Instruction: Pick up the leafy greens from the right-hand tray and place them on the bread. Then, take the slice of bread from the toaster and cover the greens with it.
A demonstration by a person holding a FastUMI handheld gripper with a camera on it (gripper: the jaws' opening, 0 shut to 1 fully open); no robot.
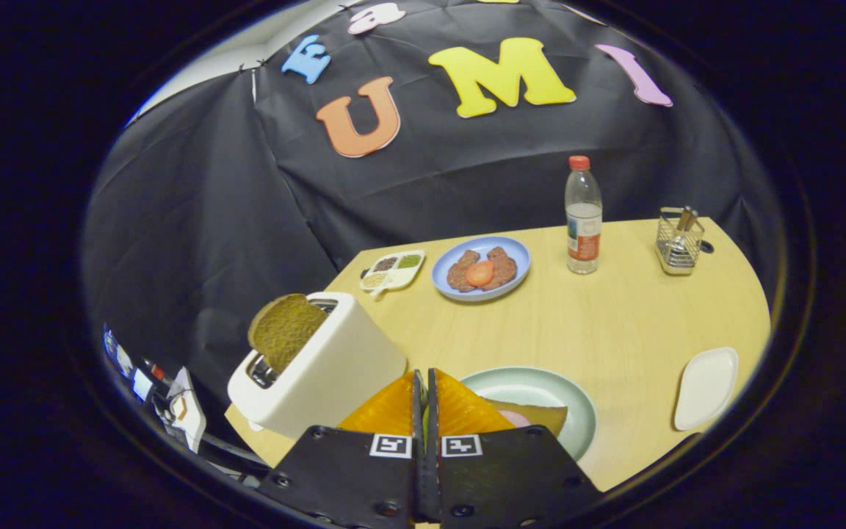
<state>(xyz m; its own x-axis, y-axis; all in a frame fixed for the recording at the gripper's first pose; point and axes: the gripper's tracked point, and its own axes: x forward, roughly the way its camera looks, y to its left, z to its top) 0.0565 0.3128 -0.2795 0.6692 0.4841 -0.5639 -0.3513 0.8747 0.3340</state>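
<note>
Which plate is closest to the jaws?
The pale green round plate, holding bread just beyond the nearly shut jaws. The blue round plate and white rectangular tray sit farther off.

A pale wooden table [614, 323] spreads ahead of the tool, backed by a black cloth wall [195, 213]; white wall [247, 44] shows beyond.

We see a blue plate [443, 283] on the far side of the table [614, 330], carrying brown patties [502, 264] with a tomato slice [479, 273] between them. Just beside it lies a small divided dish [392, 270] of seasonings. Further along stand a water bottle [583, 215] and a wire holder [678, 240].
</note>
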